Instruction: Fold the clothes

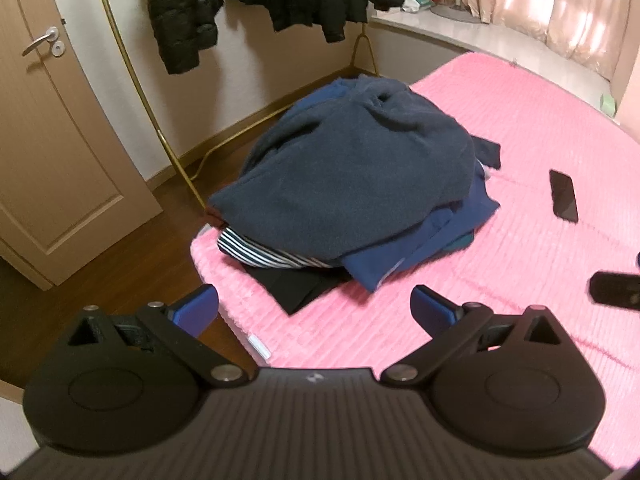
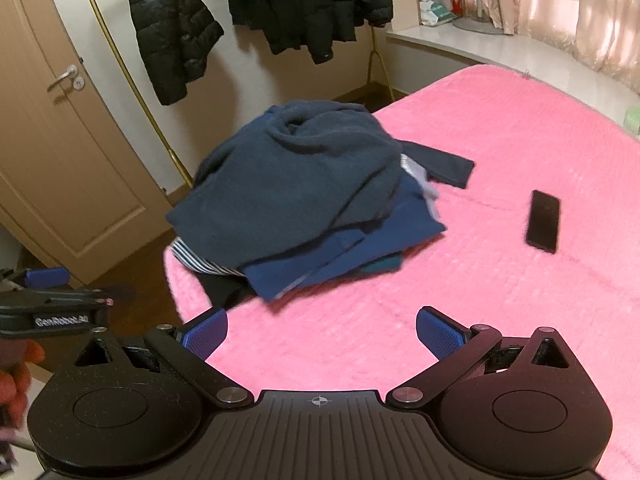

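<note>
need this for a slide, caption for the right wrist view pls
Open right tool hovers over pink bedspread before an unfolded clothes pile, phone nearby.

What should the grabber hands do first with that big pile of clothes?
Probably reach forward and pinch the dark fleece on top of the pile. Both the left gripper and right gripper are open, holding nothing, short of the pile, and the fleece covers the other clothes.

Left hand-held gripper [image 1: 315,306] w/ blue pads spread wide, empty, above pink ribbed bed cover [image 1: 520,264]. Heap of dark navy fleece clothes [image 1: 352,184] ahead; black phone [image 1: 563,196] beside heap.
</note>
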`<state>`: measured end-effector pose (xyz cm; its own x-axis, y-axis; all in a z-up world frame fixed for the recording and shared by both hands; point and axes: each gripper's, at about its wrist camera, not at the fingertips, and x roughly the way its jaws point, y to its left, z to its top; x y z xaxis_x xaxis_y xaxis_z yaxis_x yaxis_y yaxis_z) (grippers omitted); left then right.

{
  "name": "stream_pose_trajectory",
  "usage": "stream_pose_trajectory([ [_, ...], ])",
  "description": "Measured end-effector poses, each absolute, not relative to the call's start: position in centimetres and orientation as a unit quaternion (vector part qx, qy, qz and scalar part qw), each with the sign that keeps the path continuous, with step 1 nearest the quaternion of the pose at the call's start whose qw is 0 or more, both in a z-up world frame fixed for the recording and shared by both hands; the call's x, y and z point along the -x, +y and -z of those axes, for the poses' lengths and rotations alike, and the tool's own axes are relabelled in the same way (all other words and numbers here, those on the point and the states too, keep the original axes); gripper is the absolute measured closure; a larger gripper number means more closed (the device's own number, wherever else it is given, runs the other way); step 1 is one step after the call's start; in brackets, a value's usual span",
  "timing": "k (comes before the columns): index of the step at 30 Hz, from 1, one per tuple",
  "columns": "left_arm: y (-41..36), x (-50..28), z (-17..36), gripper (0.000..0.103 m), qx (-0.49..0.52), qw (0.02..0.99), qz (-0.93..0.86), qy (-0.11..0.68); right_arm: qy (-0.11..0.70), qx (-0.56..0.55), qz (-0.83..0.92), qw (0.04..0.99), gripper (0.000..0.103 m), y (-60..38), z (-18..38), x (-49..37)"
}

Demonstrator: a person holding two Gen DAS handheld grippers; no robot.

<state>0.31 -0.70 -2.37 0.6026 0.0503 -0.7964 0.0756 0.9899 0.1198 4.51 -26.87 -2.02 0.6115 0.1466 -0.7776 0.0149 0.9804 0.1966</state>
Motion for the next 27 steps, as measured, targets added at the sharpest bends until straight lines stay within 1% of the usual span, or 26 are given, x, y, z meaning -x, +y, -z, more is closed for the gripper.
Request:
stream_pose_trajectory([
  [5, -1.1, 0.5, 3.1, 0.003, -0.095, 0.894, 0.009, 0.438, 0.421, -0.029, -0.061, 0.905, 0.000, -28.9, 1.7, -3.6],
  [12, -0.3, -0.8, 2.5, 0.002, -0.123, 0.901, -0.001, 0.416, 0.401, 0.000, -0.115, 0.909, 0.000, -29.7, 2.1, -6.5],
  [16, 0.8, -5.2, 4.0, 0.002, -0.152, 0.895, 0.029, 0.418, 0.395, 0.025, -0.129, 0.909, 0.000, -28.6, 2.9, -10.3],
  [22, 2.0, -15.3, 9.0, 0.003, -0.208, 0.875, 0.115, 0.422, 0.414, 0.077, -0.148, 0.895, 0.001, -25.8, 5.7, -19.4],
  [25, 2.4, -20.0, 12.0, 0.011, -0.237, 0.861, 0.160, 0.420, 0.419, 0.116, -0.170, 0.885, 0.001, -23.7, 7.8, -24.8],
  [27, 2.5, -22.7, 13.8, 0.022, -0.255, 0.851, 0.194, 0.417, 0.418, 0.142, -0.189, 0.877, 0.001, -22.1, 9.7, -28.3],
])
